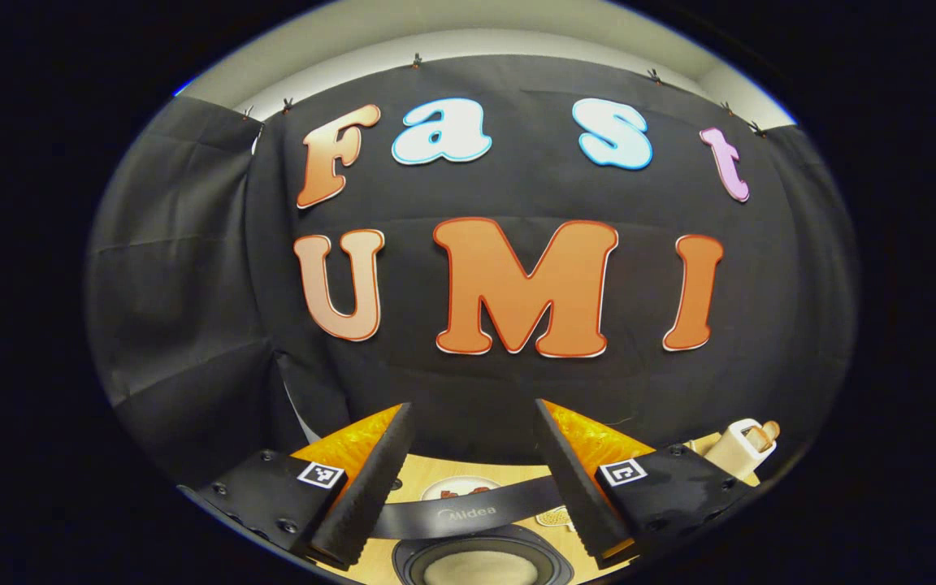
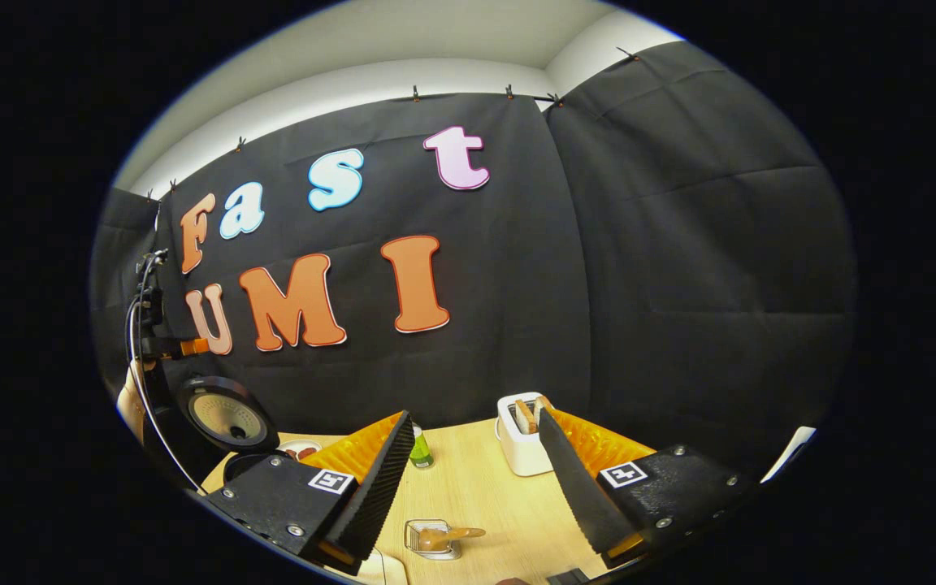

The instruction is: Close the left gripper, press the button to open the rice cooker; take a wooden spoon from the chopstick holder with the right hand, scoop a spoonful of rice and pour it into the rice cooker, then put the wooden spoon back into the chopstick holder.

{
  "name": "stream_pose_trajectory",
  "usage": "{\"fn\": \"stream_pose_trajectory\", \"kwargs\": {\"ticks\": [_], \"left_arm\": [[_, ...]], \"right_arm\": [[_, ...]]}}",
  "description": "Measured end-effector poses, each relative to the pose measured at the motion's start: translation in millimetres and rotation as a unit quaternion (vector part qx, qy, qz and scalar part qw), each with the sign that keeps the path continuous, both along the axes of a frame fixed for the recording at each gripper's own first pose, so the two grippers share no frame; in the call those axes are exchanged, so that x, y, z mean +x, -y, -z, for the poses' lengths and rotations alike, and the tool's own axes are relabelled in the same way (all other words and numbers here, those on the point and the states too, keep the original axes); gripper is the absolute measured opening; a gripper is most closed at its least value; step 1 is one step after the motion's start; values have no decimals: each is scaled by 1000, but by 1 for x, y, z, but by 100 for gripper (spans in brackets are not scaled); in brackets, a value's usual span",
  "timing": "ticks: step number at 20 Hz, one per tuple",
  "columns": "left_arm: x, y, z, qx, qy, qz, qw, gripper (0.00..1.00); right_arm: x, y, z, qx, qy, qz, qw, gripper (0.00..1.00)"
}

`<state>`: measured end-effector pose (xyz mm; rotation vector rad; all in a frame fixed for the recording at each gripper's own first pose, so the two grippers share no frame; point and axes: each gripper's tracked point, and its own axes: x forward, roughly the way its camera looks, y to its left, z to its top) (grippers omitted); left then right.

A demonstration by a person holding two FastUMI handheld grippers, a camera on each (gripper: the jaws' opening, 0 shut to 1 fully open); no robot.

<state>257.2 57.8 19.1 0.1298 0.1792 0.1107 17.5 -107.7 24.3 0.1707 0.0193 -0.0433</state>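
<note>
Your left gripper (image 1: 472,471) has its fingers spread wide with nothing between them. Directly below it sits the rice cooker (image 1: 480,561), lid raised; the lower edge of the left gripper view cuts off most of its body, so only the rim and part of the pale inner bowl can be made out. In the right gripper view the rice cooker's open lid (image 2: 227,416) stands upright at the far left, with its base largely hidden behind your right gripper's left finger.

Your right gripper (image 2: 476,479) is also wide open and holds nothing. The chopstick holder (image 2: 429,539) stands on the table (image 2: 476,487), well to the right of the rice cooker, between the two fingers. The wooden spoon (image 2: 450,535) rests in it, tilted to the right. A white toaster (image 2: 522,445) stands farther right and back, partly covered by the right finger. A small green bottle (image 2: 421,451) stands between rice cooker and toaster, half hidden.
</note>
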Motion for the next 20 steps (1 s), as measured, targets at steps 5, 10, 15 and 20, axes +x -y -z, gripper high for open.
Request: {"fn": "stream_pose_trajectory", "kwargs": {"ticks": [5, 10, 15, 20], "left_arm": [[16, -12, 47, -16, -48, -7, 999, 99], [1, -7, 60, -37, -55, -3, 998, 100], [-28, 6, 73, -35, -50, 10, 998, 96], [-77, 28, 101, -50, -74, 23, 996, 96]], "right_arm": [[-5, -1, 9, 3, -12, 4, 1000, 94], [-8, -3, 11, 3, -14, 1, 1000, 95], [-8, -8, 16, 19, -18, -16, 1000, 94], [-14, -9, 15, 19, -15, -30, 999, 94]]}}
